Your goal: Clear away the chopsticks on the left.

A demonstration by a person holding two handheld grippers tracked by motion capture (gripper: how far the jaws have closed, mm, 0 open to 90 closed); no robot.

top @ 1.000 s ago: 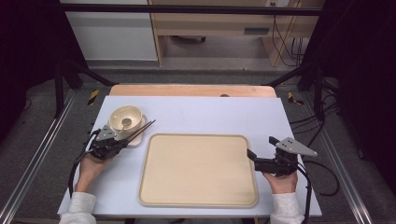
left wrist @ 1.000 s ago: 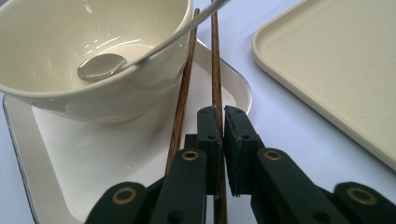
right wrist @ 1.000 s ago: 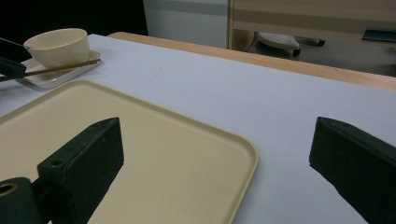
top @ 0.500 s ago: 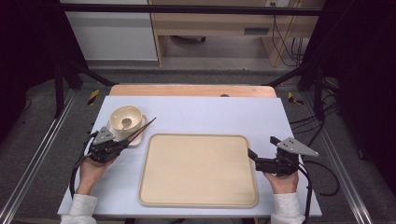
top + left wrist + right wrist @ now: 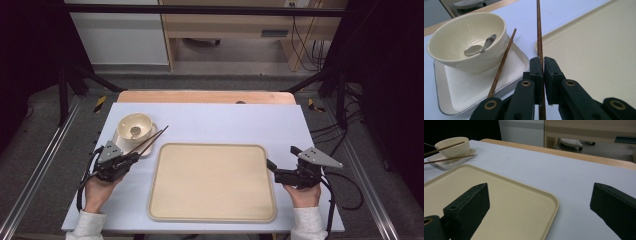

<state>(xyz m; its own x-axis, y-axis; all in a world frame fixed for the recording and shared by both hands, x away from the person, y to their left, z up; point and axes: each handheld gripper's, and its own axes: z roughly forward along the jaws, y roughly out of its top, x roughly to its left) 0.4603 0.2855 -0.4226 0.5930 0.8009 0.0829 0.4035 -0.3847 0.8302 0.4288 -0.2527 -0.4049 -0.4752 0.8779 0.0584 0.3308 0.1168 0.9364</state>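
Pale blue worktop (image 5: 225, 120), tan tray (image 5: 212, 182) at centre. Left hand-held gripper (image 5: 543, 72) clamped on one chopstick (image 5: 539, 30), lifted beside bowl (image 5: 469, 40); second chopstick (image 5: 502, 62) leaning on white dish (image 5: 474, 85). Right hand-held gripper (image 5: 539, 202) agape, idle. Risk: thin stick pivoting in the narrow pinch, slipping out, knocking the bowl.

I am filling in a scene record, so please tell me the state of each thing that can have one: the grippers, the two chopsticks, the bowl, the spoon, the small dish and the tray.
Left gripper: shut on one chopstick.
Right gripper: open, holding nothing.
Held chopstick: clamped between the jaws.
Other chopstick: free, leaning on the small dish.
Bowl: upright on the small dish.
Spoon: lying inside the bowl.
Small dish: flat on the table.
Tray: flat, empty.
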